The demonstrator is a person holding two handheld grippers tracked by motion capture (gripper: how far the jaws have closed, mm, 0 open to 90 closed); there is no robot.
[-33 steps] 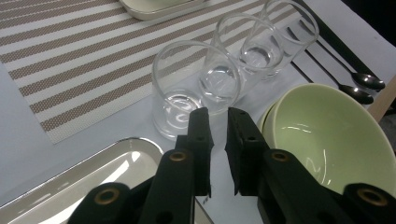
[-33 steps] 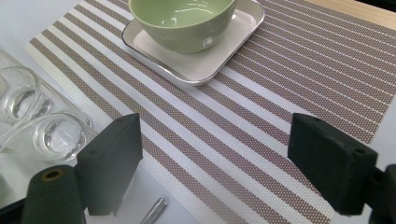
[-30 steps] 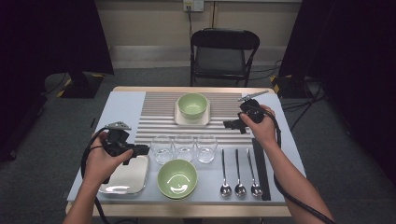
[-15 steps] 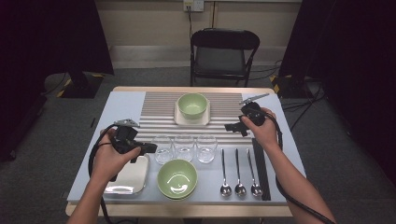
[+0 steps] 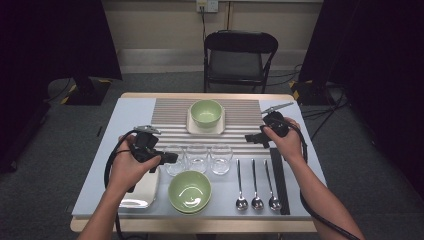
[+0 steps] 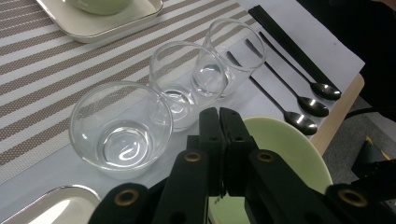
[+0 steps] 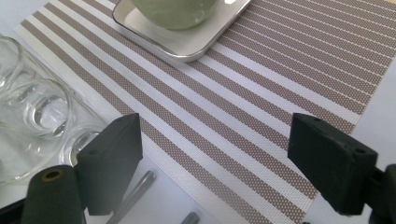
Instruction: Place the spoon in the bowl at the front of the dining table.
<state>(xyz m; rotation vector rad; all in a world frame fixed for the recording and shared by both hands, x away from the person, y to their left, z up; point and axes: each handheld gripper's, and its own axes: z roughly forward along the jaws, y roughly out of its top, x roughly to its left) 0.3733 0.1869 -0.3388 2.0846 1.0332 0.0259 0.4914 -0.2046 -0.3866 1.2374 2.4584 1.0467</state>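
My left gripper is shut with nothing in it, its tips just short of the leftmost of three clear glasses standing in a row. The middle glass and the far glass touch each other. A green bowl sits below the jaws. My right gripper hovers open over the striped mat, empty. A second green bowl rests on a white tray.
Three spoons lie side by side at the front right, with a black strip beside them. A small white tray lies at the front left. A black chair stands behind the table.
My left gripper has moved away from the small tray, forward and to the right, up to the leftmost glass. The right gripper has barely shifted.
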